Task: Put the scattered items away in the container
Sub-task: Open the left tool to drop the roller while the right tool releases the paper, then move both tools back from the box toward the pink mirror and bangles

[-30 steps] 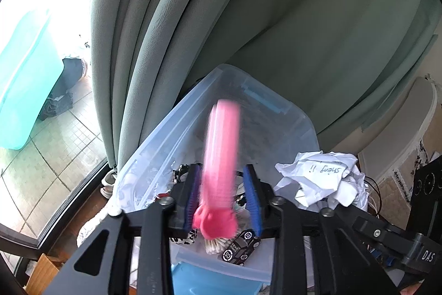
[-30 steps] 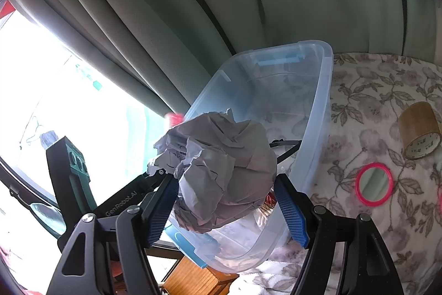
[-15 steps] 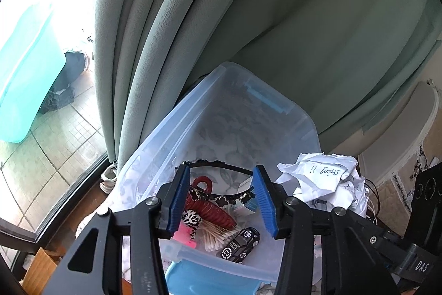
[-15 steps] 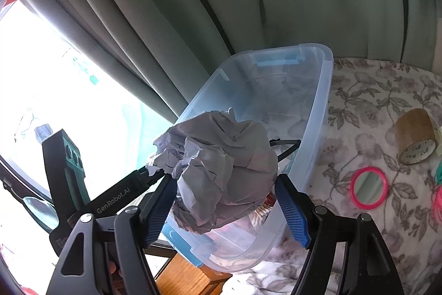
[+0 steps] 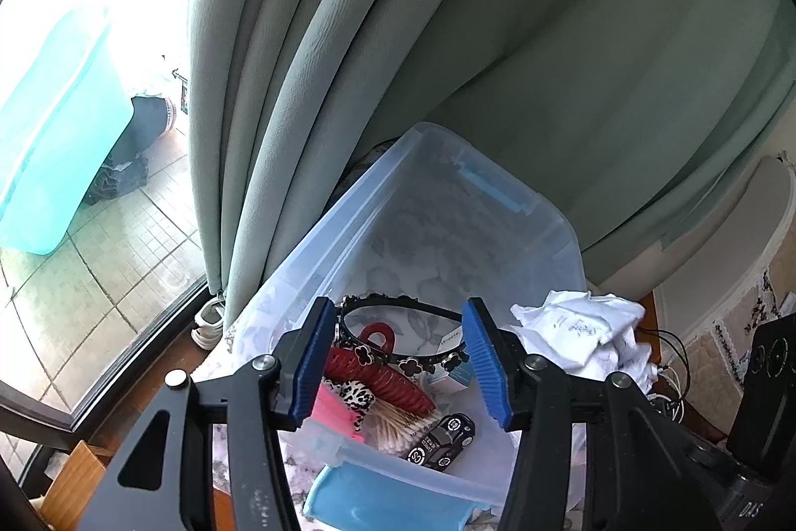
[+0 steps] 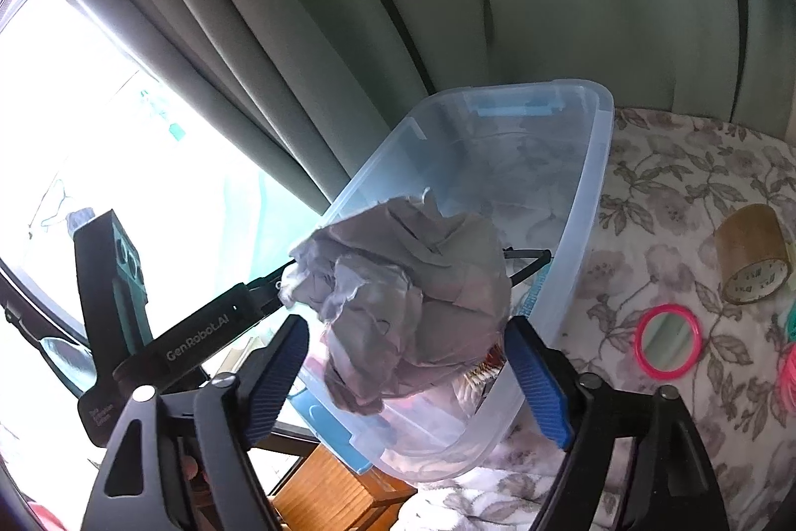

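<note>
Over the clear bin [image 5: 542,242], my left tool [image 5: 398,362] is opening with nothing between its pads; my right tool [image 6: 410,374] is opening too, the crumpled paper [image 6: 398,297] between its pads, above the bin's near end.

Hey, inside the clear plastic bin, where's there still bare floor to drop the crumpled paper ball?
The far half of the clear plastic bin, from the black clover headband to the end wall with the blue handle, is bare. The near end is crowded: red hair claw, pink comb, cotton swabs, black toy car. The crumpled paper ball sits between the right gripper's opening jaws.
</note>
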